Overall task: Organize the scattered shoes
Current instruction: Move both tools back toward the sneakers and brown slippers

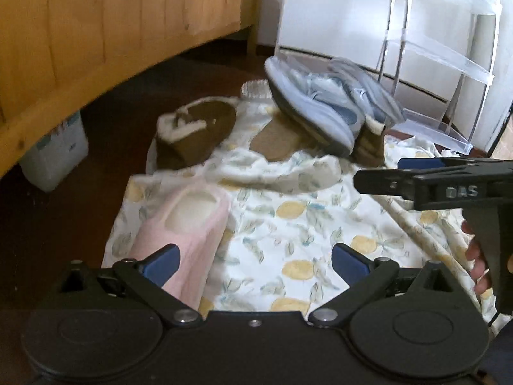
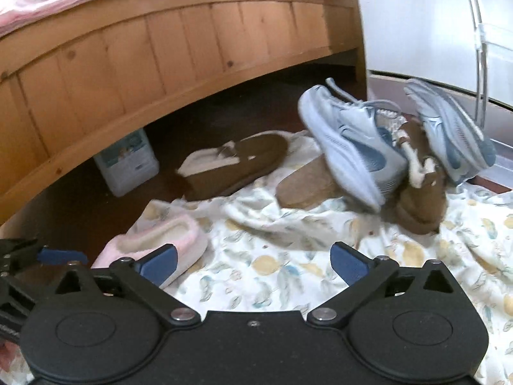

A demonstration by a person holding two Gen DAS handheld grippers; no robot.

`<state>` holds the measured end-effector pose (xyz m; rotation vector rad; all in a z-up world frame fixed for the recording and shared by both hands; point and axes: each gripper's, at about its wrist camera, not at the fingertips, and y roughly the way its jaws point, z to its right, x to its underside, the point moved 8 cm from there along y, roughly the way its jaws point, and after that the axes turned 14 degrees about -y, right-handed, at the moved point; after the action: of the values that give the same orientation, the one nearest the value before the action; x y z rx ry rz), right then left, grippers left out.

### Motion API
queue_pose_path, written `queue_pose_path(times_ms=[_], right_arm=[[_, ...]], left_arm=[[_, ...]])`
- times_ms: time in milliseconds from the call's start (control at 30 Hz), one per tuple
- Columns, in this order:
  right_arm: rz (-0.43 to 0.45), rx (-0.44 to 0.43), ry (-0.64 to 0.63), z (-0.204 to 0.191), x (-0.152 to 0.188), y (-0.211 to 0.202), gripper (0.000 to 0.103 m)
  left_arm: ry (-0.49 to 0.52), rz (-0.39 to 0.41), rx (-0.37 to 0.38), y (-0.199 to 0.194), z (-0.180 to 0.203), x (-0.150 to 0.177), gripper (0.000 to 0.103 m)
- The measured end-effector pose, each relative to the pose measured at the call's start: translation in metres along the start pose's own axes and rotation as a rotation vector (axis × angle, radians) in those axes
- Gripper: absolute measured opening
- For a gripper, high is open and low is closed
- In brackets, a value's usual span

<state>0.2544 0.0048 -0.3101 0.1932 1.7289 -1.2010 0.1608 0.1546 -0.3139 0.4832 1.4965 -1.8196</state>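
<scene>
Shoes lie scattered on a lemon-print cloth (image 1: pixel 288 224) on the floor. A pink slipper (image 1: pixel 189 224) lies closest, at my left gripper's (image 1: pixel 255 256) left finger; the jaws stand wide apart with nothing between them. Further off lie a brown fleece-lined slipper (image 1: pixel 195 134), a tan upturned sole (image 1: pixel 275 141), and two light blue sneakers (image 1: pixel 317 109) piled on another brown slipper. My right gripper (image 2: pixel 255 258) is open and empty over the cloth, with the pink slipper (image 2: pixel 160 243) at its left finger. It also enters the left wrist view from the right (image 1: pixel 378 179).
A wooden bed frame (image 2: pixel 160 57) with pink bedding runs along the left and back. A white plastic container (image 2: pixel 128 163) sits under it. A clear acrylic shelf rack (image 1: pixel 449 64) stands at the back right against a white wall. Dark floor surrounds the cloth.
</scene>
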Motion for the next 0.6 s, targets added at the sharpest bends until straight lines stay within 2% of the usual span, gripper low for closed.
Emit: queue_pose_path(times_ms=[267, 467, 600], right_arm=[[-0.012, 0.059, -0.067, 0.02, -0.002, 0.014, 0.103], [0.008, 0.11, -0.055, 0.044, -0.01, 0.016, 0.103], [0.021, 0.163, -0.074, 0.066, -0.012, 0.012, 0.103]], left_arm=[[-0.006, 0.042, -0.009, 0.004, 0.011, -0.006, 0.102], [0.003, 0.103, -0.011, 0.02, 0.031, -0.035, 0.102], [-0.041, 0.128, 0.03, 0.038, 0.047, -0.055, 0.102]])
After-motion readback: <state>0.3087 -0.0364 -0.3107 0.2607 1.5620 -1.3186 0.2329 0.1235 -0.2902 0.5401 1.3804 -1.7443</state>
